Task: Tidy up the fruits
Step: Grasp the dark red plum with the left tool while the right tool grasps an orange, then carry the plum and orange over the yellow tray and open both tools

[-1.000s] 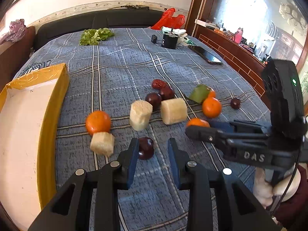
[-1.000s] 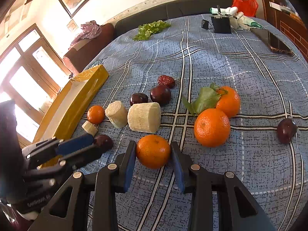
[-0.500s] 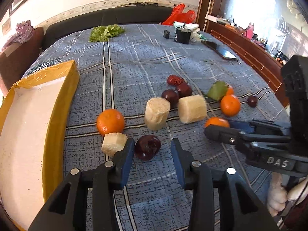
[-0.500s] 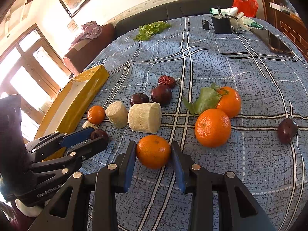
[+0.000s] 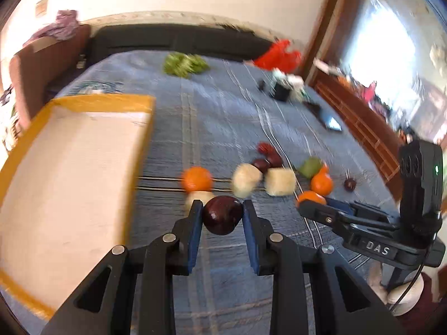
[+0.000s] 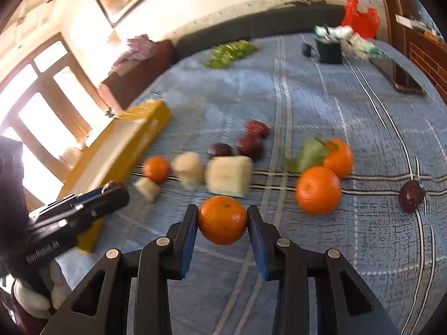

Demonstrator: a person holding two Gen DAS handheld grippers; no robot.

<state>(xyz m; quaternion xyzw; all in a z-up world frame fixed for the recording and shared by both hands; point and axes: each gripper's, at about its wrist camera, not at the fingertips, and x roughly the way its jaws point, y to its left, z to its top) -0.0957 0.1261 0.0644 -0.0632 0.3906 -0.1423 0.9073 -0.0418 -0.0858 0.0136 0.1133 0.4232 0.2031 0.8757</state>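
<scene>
My left gripper [image 5: 222, 219] is shut on a dark red plum [image 5: 222, 214] and holds it above the blue plaid cloth. My right gripper [image 6: 222, 222] is shut on an orange [image 6: 222, 220], also lifted off the cloth. The right gripper shows in the left wrist view [image 5: 313, 205], and the left gripper shows in the right wrist view [image 6: 117, 191]. On the cloth lie other oranges [image 6: 318, 189], pale cut chunks [image 6: 229, 176], dark plums [image 6: 250, 145] and a red date [image 6: 255, 127]. A yellow-rimmed white tray [image 5: 69, 173] lies to the left.
A lone plum [image 6: 410, 198] lies far right. Green leaves [image 5: 184, 64], a black box [image 6: 329, 51], a phone [image 6: 402, 76] and a red bag [image 6: 360, 16] sit at the far end. A wooden cabinet [image 5: 360, 117] runs along the right.
Both grippers closed on their fruit and lifted: the left took the plum off the cloth, the right took the orange. Both views are now blurred by motion, swinging toward the tray side.
</scene>
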